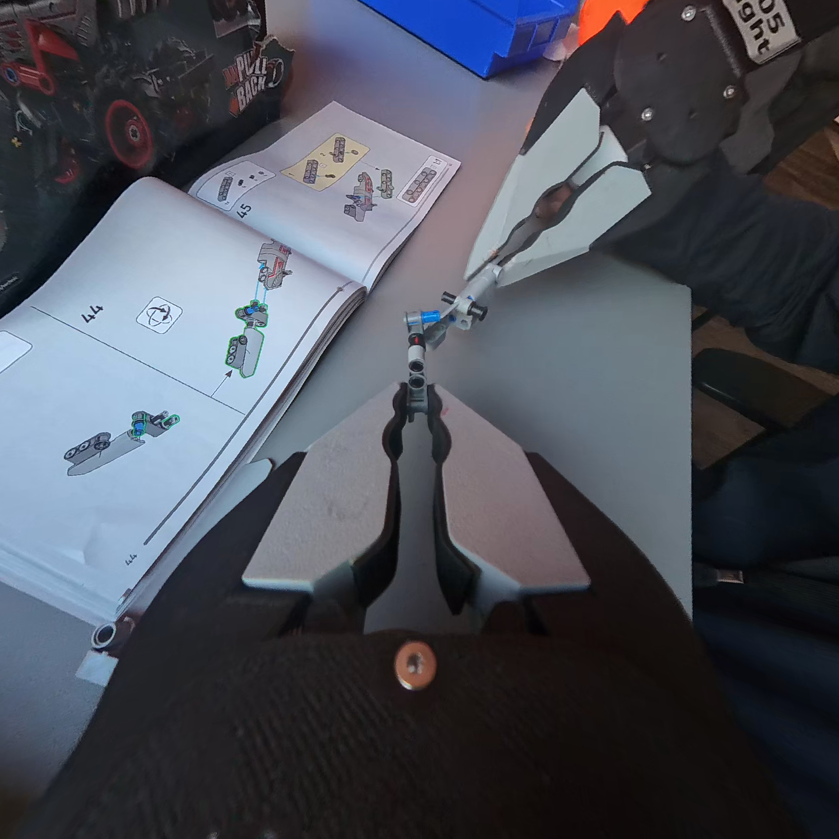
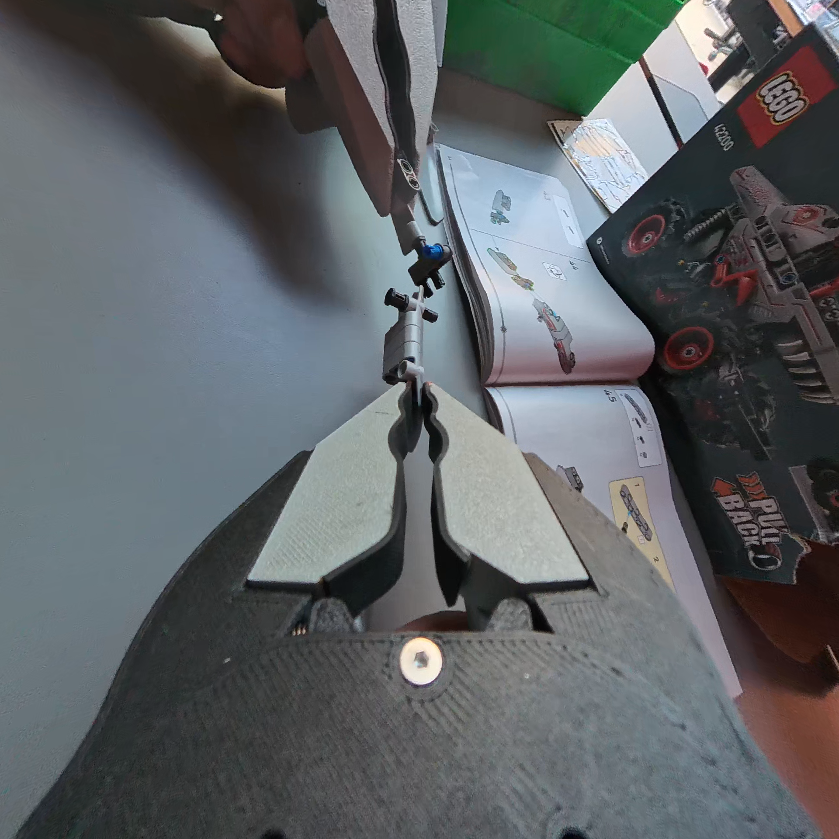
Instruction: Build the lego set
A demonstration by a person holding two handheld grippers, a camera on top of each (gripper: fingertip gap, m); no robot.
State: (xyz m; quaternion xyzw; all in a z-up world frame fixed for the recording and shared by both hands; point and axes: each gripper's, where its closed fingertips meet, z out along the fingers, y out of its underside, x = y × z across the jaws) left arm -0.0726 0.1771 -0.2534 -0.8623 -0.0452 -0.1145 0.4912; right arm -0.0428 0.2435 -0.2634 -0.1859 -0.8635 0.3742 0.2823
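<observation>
Now both sub-assemblies hang above the table (image 1: pixel 567 408), tips nearly meeting. The left hand-held gripper (image 1: pixel 415 399) pinches narrowly on a grey connector piece (image 1: pixel 417 363) whose long axis points straight ahead. The right hand-held gripper (image 2: pixel 420 395), pinched narrowly on the pinned panel piece (image 2: pixel 406 345), comes in from the front-right, angled downward. An instruction booklet (image 1: pixel 159 363) lies open just left.

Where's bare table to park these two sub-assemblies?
Bare grey table lies on the side of both grippers away from the open instruction booklet, out to the table edge. It is crowded past the booklet: the set's box, a blue bin and a green bin.
</observation>
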